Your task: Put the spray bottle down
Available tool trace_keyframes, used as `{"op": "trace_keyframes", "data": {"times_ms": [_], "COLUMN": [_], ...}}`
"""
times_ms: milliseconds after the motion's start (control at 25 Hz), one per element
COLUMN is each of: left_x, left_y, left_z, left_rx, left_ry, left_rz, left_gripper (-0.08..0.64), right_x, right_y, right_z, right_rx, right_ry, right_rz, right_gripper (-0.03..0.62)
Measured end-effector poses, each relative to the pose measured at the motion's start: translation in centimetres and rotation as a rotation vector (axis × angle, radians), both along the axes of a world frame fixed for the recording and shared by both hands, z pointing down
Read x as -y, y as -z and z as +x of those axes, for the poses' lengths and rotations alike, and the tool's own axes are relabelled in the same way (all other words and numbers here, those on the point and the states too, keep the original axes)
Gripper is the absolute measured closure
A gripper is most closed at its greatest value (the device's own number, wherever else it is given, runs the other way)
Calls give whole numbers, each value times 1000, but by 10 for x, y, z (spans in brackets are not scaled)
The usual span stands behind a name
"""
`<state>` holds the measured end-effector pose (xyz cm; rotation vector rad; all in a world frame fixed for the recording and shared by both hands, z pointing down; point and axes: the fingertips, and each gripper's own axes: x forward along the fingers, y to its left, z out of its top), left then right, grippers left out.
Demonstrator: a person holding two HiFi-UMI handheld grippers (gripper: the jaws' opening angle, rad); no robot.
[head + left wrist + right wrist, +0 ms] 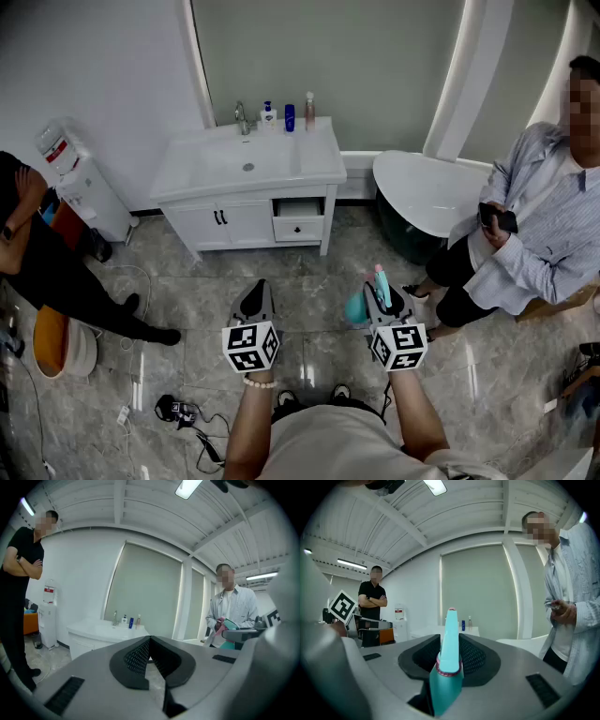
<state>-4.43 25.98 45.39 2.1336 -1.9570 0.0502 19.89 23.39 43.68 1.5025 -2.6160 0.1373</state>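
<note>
My right gripper is shut on a teal spray bottle with a pink tip, held above the floor in front of the person. In the right gripper view the spray bottle stands upright between the dark ribbed pads, its nozzle pointing up, with my right gripper pointing roughly level towards the vanity. My left gripper hangs beside it on the left, shut with nothing in it. In the left gripper view the left gripper has its pads meeting at the tip, and the spray bottle shows at the right.
A white vanity with a sink, tap and small bottles stands ahead against the wall. A white bathtub lies to its right. One person is at the right, another in black at the left, by a water dispenser. Cables lie on the marble floor.
</note>
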Motion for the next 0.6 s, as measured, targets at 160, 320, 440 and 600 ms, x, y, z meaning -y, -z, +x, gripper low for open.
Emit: {"op": "trace_keyframes", "data": {"times_ms": [160, 320, 440, 600], "left_x": [0, 0, 0, 1], "left_y": [3, 4, 4, 4], "left_z": [1, 4, 6, 6], "left_rx": [4, 4, 6, 7], "left_ry": [-2, -5, -7, -7], "left_rz": [8, 7, 5, 4], "left_gripper": [560, 560, 560, 559], "right_x": [0, 0, -1, 0], "right_y": [1, 4, 4, 3], "right_z": [-2, -1, 1, 2], "right_rx": [2, 5, 5, 6], "right_ry": [6, 6, 5, 3], "right_rz": [4, 7, 7, 1], "right_gripper": [459, 459, 459, 459]}}
